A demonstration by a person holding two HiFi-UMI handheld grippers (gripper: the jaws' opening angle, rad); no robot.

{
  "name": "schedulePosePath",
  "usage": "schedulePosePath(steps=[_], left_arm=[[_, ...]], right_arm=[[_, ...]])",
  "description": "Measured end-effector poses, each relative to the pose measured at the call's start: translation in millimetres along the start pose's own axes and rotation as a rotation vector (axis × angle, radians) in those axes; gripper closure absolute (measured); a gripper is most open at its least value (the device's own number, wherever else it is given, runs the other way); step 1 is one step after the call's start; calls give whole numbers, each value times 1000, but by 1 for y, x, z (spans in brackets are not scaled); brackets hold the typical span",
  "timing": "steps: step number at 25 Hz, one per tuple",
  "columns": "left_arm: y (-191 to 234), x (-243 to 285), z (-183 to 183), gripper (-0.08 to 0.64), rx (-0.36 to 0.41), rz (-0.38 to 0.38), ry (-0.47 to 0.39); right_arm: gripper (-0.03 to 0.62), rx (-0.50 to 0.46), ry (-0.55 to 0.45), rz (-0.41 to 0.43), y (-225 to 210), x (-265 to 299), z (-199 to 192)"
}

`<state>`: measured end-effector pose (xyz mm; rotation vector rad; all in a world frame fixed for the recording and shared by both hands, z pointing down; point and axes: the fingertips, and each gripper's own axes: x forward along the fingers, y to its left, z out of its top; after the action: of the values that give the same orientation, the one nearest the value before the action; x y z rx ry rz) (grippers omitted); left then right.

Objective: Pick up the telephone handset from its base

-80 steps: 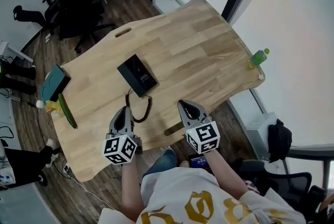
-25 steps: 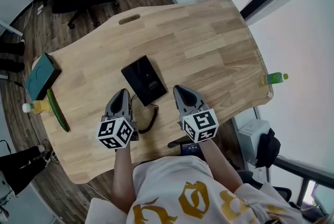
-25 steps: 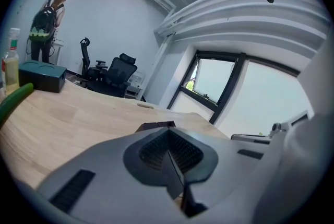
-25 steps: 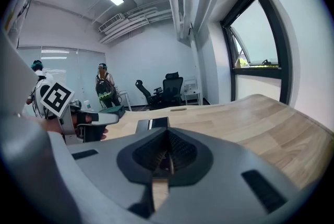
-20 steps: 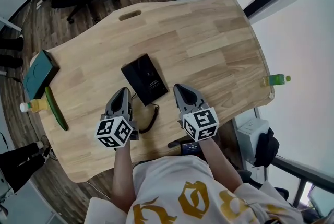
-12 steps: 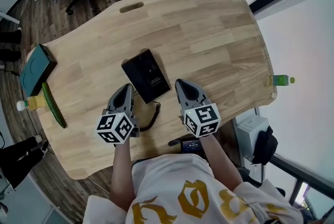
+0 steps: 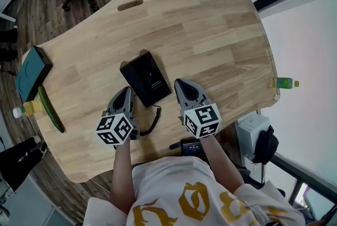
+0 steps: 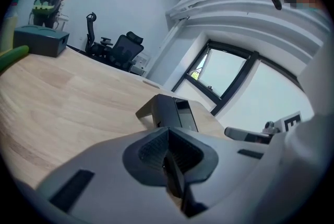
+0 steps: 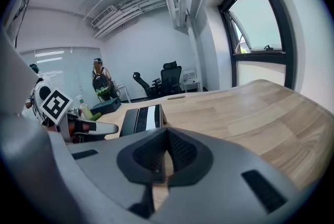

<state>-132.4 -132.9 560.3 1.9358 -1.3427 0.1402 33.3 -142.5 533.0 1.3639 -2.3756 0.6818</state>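
The black telephone point(image 7: 146, 78) lies flat in the middle of the wooden table point(image 7: 221, 35), its handset resting on the base. Its coiled cord point(image 7: 151, 120) curls toward the front edge. My left gripper point(image 7: 126, 91) hovers at the phone's near left corner, jaws pressed together with nothing between them. My right gripper point(image 7: 180, 84) hovers just right of the phone's near end, jaws likewise together and empty. The left gripper view has the telephone point(image 8: 169, 112) just beyond the shut left gripper point(image 8: 168, 133). The right gripper view has the telephone point(image 9: 140, 118) ahead and left of the right gripper point(image 9: 167, 137).
A teal box point(image 7: 32, 64), a long green object point(image 7: 48, 109) and a yellow bottle point(image 7: 23, 109) sit at the table's left end. A green bottle point(image 7: 283, 82) stands at the right edge. Office chairs stand on the floor beyond the far left corner.
Both grippers have come forward from the table's front edge to either side of the phone's near end and have sunk a little toward the table. Their jaws stayed together.
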Motion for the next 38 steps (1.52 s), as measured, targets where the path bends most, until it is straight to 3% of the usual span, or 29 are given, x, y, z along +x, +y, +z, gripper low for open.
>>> schedulePosePath(steps=[4,7,16,38], left_arm=[[-3,2,1,539,-33,-31,2],[-2,6,-5,460,-43,-43,33],[-5,21,-21,385,-70,-76,100],[-8,24,-17,445,-58,-86,132]], right_arm=[[588,12,14,3,-1,5,-5],[588,15,20,5,-1,8,-6],[588,18,31,10,-3,13,-9],[588,5,32,13,-3,6,-8]])
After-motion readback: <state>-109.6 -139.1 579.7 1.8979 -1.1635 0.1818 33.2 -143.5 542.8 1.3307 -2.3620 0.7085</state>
